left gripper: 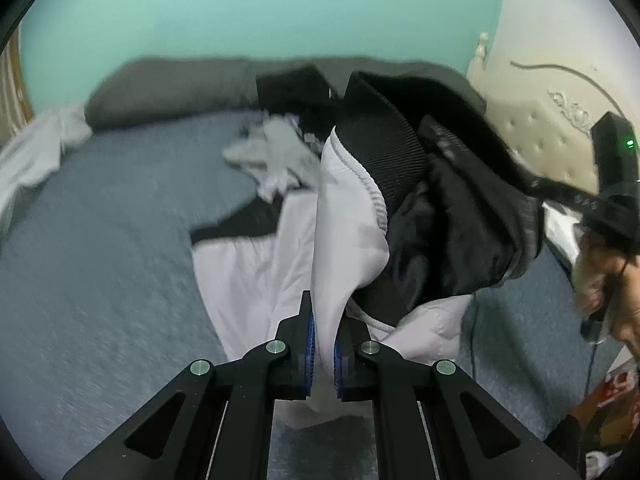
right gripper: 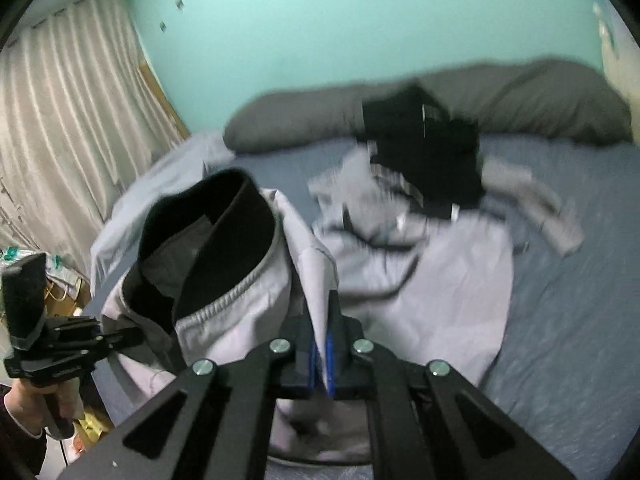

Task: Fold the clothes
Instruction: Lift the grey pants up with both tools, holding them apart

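A pale lilac jacket (left gripper: 348, 208) with a black ribbed collar (left gripper: 392, 148) and black lining hangs lifted above the bed. My left gripper (left gripper: 325, 314) is shut on a fold of its pale fabric. In the right wrist view the same jacket (right gripper: 240, 304) hangs at the left with its collar (right gripper: 236, 232) standing open, and my right gripper (right gripper: 325, 320) is shut on a pale edge of it. The left gripper (right gripper: 132, 336) appears at the far left in a hand (right gripper: 28, 404), its fingers against the jacket's side.
The bed has a blue sheet (right gripper: 580, 280) and a grey pillow (right gripper: 320, 116) at the far side. A black garment (right gripper: 436, 160) and grey clothes (right gripper: 532, 196) lie loose behind the jacket. A curtain (right gripper: 68, 120) hangs at the left, a padded headboard (left gripper: 540, 132) at the right. A person's head (left gripper: 608, 280) is close.
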Tool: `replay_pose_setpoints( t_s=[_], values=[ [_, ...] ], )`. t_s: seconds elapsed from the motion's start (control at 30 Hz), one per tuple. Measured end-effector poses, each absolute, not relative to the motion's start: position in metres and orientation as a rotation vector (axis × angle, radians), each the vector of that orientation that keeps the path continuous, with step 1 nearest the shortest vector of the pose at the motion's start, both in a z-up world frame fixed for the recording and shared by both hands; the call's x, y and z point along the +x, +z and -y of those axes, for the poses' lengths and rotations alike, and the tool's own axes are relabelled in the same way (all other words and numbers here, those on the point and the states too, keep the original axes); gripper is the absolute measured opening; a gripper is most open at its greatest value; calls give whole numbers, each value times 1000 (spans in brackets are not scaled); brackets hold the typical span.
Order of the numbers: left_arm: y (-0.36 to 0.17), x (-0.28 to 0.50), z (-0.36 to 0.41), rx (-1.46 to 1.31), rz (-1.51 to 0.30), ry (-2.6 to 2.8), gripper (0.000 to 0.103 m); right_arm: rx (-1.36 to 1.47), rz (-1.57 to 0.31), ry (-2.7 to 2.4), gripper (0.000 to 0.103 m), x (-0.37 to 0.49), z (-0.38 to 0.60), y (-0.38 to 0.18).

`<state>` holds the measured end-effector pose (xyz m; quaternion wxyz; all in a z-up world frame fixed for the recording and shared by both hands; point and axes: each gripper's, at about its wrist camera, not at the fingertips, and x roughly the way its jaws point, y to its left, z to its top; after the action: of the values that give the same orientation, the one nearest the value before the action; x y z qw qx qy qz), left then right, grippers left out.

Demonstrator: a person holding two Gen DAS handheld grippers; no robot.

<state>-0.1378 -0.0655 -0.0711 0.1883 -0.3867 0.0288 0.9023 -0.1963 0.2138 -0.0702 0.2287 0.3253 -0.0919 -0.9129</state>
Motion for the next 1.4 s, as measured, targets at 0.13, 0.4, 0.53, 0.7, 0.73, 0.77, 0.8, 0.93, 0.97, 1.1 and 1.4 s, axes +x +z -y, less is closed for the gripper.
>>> replay_pose_setpoints(
  t_s=[0.13, 0.4, 0.53, 0.7, 0.73, 0.77, 0.8, 0.93, 0.97, 1.1, 1.4],
  values=[
    [-19, -127, 71, -994, -134, 2590, 7, 761, 233, -2586, 3, -173, -223, -4],
    [91, -107, 73, -798, -251, 2676, 5, 541, 194, -2695, 3, -122, -244, 110],
    [144, -97, 74, -701, -285, 2710, 5, 440, 169, -2739, 3, -94, -254, 166],
    [202, -83, 73, -596, -304, 2739, 5, 347, 125, -2778, 2, -65, -256, 218],
    [213, -81, 72, -579, -308, 2744, 5, 329, 116, -2785, 2, -59, -257, 228],
    [223, -79, 72, -565, -304, 2747, 5, 310, 107, -2792, 2, -53, -257, 238],
    [233, -77, 72, -551, -300, 2750, 5, 291, 98, -2799, 2, -47, -257, 249],
    [269, -61, 72, -502, -302, 2750, 5, 221, 72, -2824, 2, -22, -261, 285],
    [275, -56, 71, -491, -307, 2749, 5, 212, 77, -2833, 2, -16, -263, 291],
    [294, -36, 67, -447, -317, 2737, 4, 182, 85, -2853, 2, 7, -269, 308],
    [310, 12, 52, -375, -333, 2703, 4, 126, 88, -2866, 2, 53, -277, 320]
  ],
)
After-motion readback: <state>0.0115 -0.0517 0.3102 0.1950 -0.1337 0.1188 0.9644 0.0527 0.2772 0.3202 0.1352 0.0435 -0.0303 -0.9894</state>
